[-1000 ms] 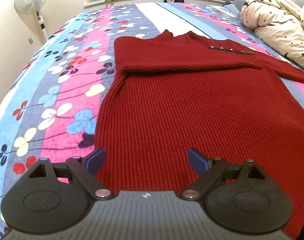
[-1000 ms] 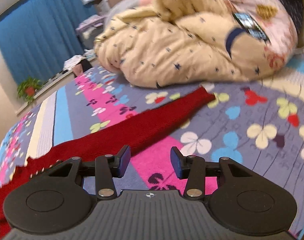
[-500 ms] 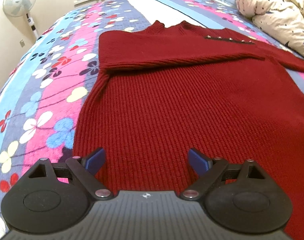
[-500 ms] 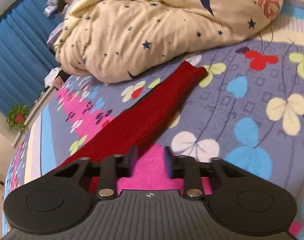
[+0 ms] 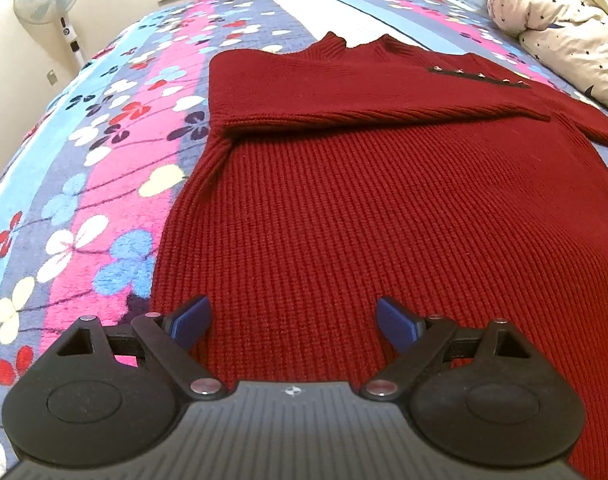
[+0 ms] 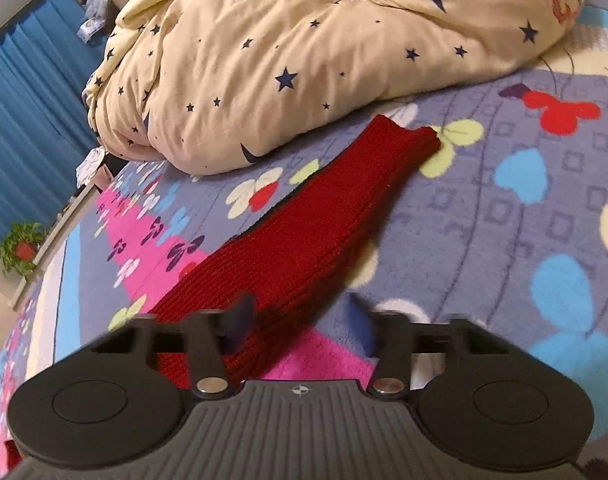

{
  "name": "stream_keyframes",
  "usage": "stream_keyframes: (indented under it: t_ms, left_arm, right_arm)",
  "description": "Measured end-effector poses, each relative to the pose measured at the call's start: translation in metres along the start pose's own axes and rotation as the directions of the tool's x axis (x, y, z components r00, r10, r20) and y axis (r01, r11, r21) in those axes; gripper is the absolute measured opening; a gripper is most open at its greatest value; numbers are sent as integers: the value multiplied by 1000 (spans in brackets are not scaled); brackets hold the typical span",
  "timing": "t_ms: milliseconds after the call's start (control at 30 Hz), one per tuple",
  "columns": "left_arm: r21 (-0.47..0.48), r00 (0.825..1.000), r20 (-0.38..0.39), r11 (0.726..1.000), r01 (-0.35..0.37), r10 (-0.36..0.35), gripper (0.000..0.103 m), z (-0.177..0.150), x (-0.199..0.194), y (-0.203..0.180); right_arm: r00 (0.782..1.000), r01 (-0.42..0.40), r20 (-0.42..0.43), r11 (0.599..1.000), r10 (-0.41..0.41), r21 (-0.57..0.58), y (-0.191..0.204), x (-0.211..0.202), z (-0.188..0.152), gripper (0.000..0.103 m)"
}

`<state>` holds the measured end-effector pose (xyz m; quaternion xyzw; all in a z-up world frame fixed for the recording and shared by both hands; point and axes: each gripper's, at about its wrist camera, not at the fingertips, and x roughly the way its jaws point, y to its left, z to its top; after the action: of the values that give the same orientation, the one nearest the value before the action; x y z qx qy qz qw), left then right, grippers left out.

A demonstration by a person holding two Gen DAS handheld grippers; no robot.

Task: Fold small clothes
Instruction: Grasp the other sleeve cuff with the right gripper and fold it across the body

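A dark red knitted sweater (image 5: 384, 200) lies flat on the flower-patterned bed (image 5: 104, 168), filling the middle and right of the left wrist view, one sleeve folded across its chest. The left gripper (image 5: 294, 318) hovers at its lower hem, blue fingers (image 5: 192, 316) spread wide, nothing between them. In the right wrist view the other sleeve (image 6: 324, 224) runs from lower left to its cuff at upper centre, below a star-printed quilt (image 6: 304, 60). The right gripper (image 6: 302, 320) has just been closing; its blurred fingers straddle the sleeve without pressing it. No readable writing shows anywhere.
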<state>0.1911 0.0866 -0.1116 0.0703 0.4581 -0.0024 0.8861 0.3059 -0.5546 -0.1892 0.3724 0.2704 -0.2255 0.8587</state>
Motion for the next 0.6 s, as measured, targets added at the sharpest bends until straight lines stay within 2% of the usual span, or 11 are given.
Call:
stream_keyframes:
  t_ms: [100,233,333,400,467,600]
  left_arm:
    - [-1,1000,-1,1000,2,-2,93,0,0,1]
    - [-1,1000,-4,1000,-1,1,93,1,0,1]
    - [-3,1000,-13,1000,-2,2,93,2,0,1]
    - [-5,1000,-16,1000,0,0,93,2,-1,1]
    - [-11,1000,-19,1000,3,-3,93,3,-2,2]
    - [-40,1000,-12,999,9,-10,92,6,-7,7]
  right_arm:
    - [1000,-14,-5,1000,14,15,-2,5,0,14]
    - [999,-15,47,999,17,-30,13,-4,5,12]
    - [991,26,135,978,2,-208,54,-23,5,11]
    - [981,52,194,932,20,-360,93,-38,-4,11]
    - [970,40,229,864,87,-501,136,-54,-20,11]
    - [939,-32,215,691,268,-722,236,-88,-76,11]
